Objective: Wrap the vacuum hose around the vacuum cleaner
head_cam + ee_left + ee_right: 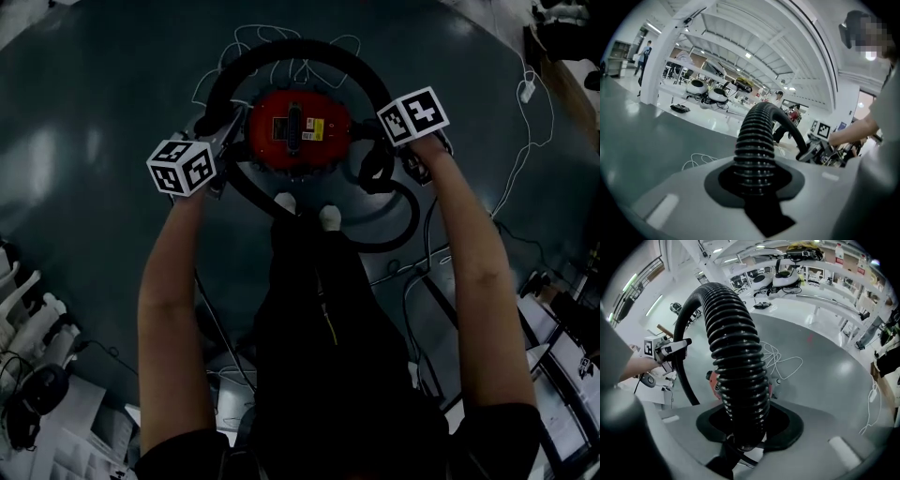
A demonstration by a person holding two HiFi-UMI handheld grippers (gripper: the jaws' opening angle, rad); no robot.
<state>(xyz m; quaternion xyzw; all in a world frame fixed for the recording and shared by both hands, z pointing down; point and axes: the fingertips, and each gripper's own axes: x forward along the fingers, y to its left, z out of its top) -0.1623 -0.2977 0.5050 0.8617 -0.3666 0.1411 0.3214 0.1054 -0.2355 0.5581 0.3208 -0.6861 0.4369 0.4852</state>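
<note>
The left claw [230, 142] is closed partway round the black ribbed plastic vacuum hose [246, 62], its pads pressing on the ribs. The right claw [384, 157] grips the same hose in the same way, further along its length. Between the two claws sits the round red vacuum cleaner [300, 127] on the dark grey floor [103, 112]. The hose arcs from one claw round the far side of the canister to the other, and a spare length curls off below the right claw toward the person's white shoes [330, 217]. Whether the loop rests on the canister or hangs clear of it cannot be told from above.

The hose looks light and springy. It should bend readily into a coil but want to straighten once released. The ribs give the pads a sure bite, so slipping seems unlikely. Holding it on the ribbed run with the claws well apart, as now, looks the right way to steer the loop.

Beyond and outside both claws the floor gives generous room. A thin white cable [800, 362] lies just beyond the loop and could snag, and the person's feet crowd the near side.
</note>
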